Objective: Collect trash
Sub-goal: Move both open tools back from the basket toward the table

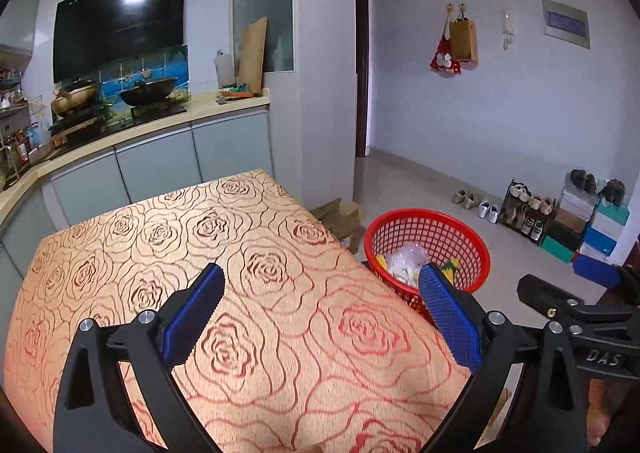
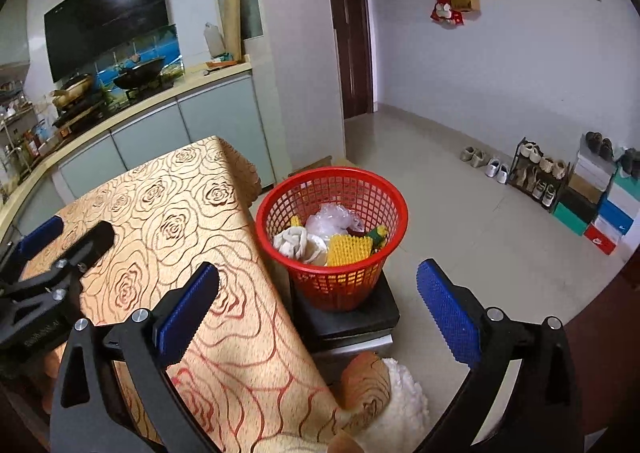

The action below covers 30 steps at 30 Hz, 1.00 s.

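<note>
The left gripper (image 1: 320,293) and the right gripper (image 2: 318,293) both stand wide with nothing between their jaws. The trash (image 2: 332,239) lies in the red basket (image 2: 280,197), ahead of the right jaws and just past the left gripper's right-hand jaw, beside the table (image 1: 240,237). It looks light and soft: crumpled clear plastic, a pale rag, a yellow ribbed piece; any of it would likely crush in a pinch, best taken at a raised fold. What lies deeper in the basket is hidden, and the stand under it is partly cut off
</note>
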### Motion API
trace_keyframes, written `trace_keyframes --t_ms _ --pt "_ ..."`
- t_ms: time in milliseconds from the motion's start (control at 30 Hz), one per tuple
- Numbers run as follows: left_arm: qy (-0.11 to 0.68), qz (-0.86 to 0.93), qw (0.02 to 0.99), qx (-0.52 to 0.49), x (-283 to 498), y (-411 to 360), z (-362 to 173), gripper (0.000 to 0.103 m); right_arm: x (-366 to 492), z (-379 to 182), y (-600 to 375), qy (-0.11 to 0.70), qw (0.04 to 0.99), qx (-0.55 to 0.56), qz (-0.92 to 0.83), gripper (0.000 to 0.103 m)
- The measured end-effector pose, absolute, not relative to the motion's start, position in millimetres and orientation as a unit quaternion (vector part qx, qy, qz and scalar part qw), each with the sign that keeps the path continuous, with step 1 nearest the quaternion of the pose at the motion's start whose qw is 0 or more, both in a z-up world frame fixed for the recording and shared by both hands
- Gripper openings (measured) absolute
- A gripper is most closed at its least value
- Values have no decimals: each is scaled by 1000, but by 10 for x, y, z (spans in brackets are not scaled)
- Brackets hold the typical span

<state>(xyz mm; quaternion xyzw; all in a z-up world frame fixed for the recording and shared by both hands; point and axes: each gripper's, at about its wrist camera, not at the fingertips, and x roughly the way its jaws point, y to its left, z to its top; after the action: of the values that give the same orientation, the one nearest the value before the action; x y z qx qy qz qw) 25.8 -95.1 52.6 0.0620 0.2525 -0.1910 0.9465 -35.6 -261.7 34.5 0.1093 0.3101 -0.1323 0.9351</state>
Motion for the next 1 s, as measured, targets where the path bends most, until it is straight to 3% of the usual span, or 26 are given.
trace_keyframes --t_ms 1000 --pt "249 -190 948 60 -175 -786 416 94 -828 344 -2417 287 943 99 -141 96"
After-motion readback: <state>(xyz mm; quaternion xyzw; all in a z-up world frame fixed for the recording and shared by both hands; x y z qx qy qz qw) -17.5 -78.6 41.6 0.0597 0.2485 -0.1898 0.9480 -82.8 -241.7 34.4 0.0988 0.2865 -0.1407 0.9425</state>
